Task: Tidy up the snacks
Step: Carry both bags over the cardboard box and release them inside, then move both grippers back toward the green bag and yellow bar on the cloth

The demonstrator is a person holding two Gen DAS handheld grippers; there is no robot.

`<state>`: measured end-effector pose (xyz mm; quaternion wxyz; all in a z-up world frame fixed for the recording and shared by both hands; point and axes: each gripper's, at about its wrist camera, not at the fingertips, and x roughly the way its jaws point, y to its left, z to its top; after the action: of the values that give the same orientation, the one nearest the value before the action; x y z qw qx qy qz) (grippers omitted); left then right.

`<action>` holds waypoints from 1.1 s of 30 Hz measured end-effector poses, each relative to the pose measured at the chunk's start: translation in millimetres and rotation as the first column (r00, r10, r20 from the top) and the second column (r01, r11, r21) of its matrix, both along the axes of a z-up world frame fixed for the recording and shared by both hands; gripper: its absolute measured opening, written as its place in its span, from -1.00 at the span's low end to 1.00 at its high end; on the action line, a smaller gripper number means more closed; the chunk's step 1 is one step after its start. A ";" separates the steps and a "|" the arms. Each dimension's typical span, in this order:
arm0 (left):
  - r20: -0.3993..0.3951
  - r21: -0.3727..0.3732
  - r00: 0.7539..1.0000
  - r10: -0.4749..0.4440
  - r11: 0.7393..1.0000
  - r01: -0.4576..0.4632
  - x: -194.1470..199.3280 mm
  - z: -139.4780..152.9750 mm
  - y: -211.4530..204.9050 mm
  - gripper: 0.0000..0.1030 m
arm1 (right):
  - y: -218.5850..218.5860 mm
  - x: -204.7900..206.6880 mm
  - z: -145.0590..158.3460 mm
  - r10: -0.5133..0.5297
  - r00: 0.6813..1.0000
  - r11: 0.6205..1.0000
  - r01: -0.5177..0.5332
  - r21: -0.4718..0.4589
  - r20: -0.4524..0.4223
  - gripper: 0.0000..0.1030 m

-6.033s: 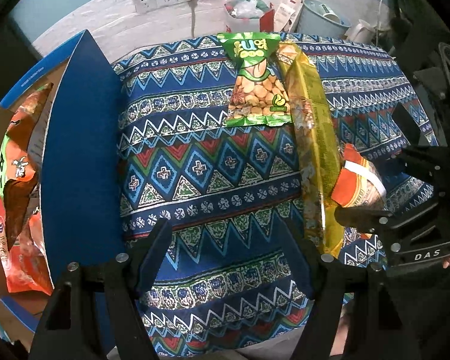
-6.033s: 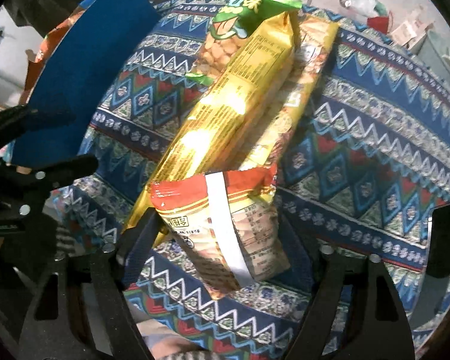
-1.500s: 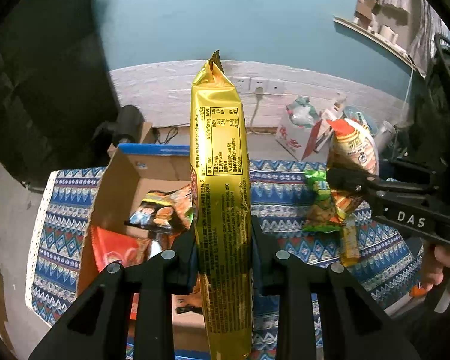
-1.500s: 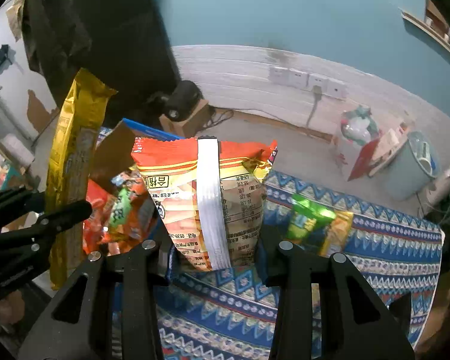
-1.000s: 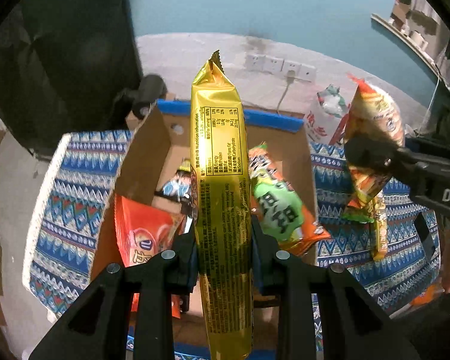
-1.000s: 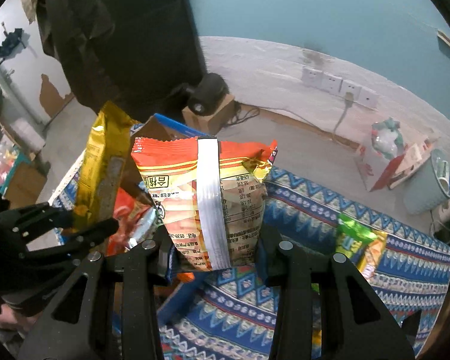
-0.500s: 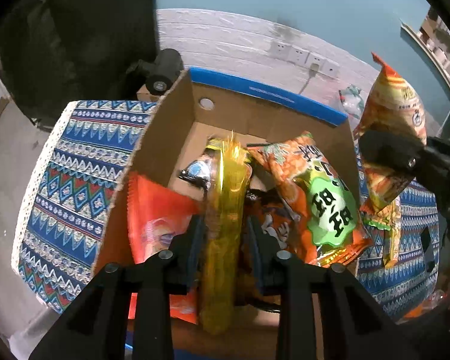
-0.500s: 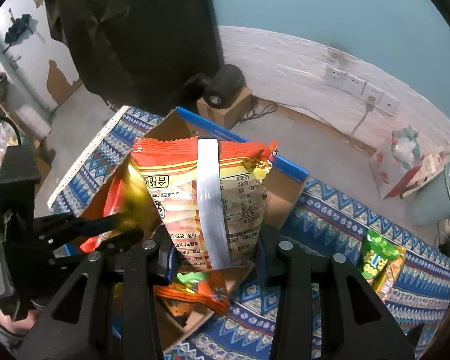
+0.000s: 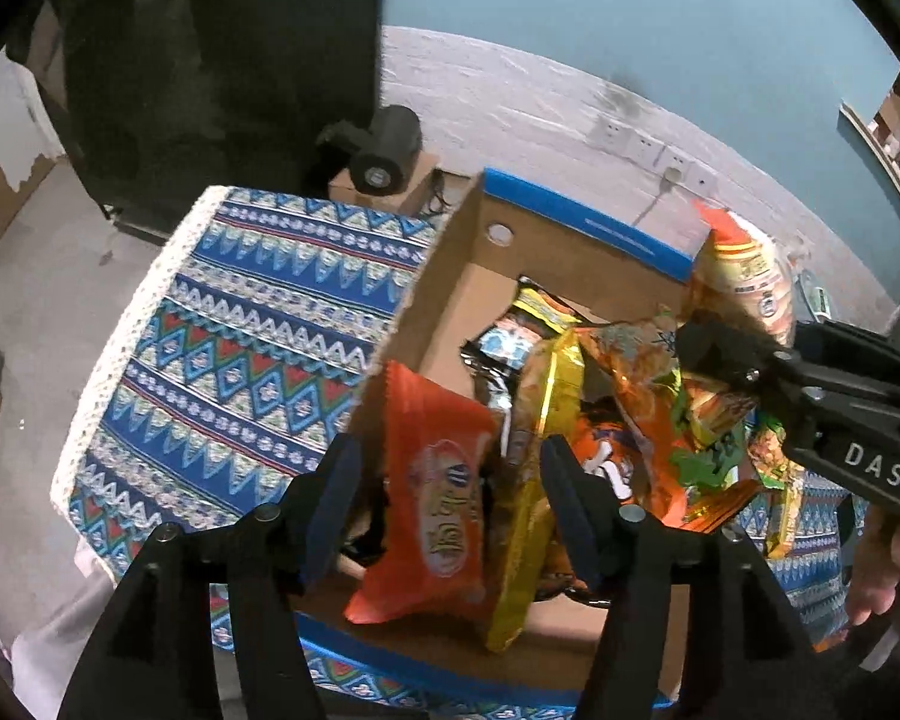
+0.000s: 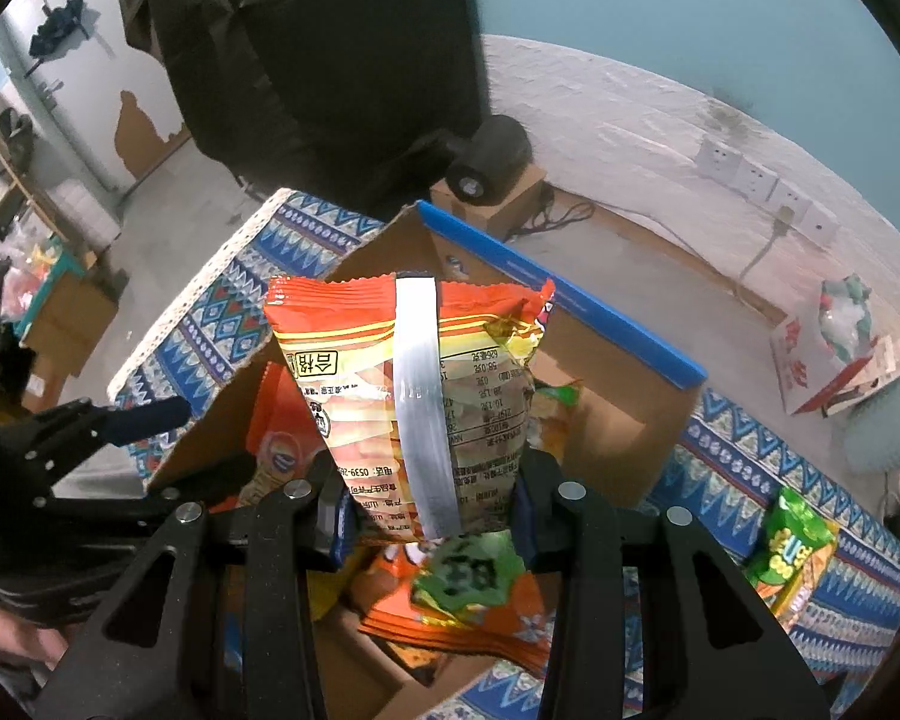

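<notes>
Left wrist: your left gripper (image 9: 450, 510) hangs over the cardboard box (image 9: 576, 240), jaws apart around the yellow packet (image 9: 528, 480) lying inside.
Right wrist: your right gripper (image 10: 429, 516) has its jaws clamped on the orange snack bag (image 10: 408, 396), above the box.

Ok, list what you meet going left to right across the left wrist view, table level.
Patterned tablecloth → orange snack bag → gold packet → right gripper shut on orange-and-yellow bag.

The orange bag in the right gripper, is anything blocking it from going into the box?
No lid covers the box. The orange bag, held by the right gripper, hangs above snacks piled inside, such as a green-labelled pack.
</notes>
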<state>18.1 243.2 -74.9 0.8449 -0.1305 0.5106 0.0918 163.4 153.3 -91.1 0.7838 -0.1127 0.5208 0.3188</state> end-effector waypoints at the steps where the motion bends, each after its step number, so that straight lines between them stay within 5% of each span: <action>1: 0.002 0.007 1.000 0.001 1.000 -0.001 -1.6 1.2 1.0 0.23 | 2.9 -0.3 -0.9 0.006 1.000 1.000 -0.006 0.002 -0.004 -0.25; 7: 0.011 0.021 1.000 0.021 1.000 -0.021 -6.1 6.3 9.2 0.23 | 12.9 -1.7 -4.4 0.025 1.000 1.000 -0.025 0.009 -0.019 -0.20; 11: 0.020 0.027 1.000 0.010 1.000 -0.011 -6.9 11.5 6.2 0.25 | 11.3 -3.2 -1.2 0.016 1.000 1.000 -0.016 0.019 -0.016 0.36; 33: 0.053 0.054 0.983 -0.174 0.984 0.172 5.5 30.9 -87.1 0.34 | -91.9 -14.9 29.0 -0.137 0.986 0.990 0.139 -0.023 0.093 0.46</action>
<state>23.6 156.1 -44.0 0.8669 -0.0673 0.4932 0.0269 148.4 61.4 -62.1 0.8251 -0.1023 0.4959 0.2505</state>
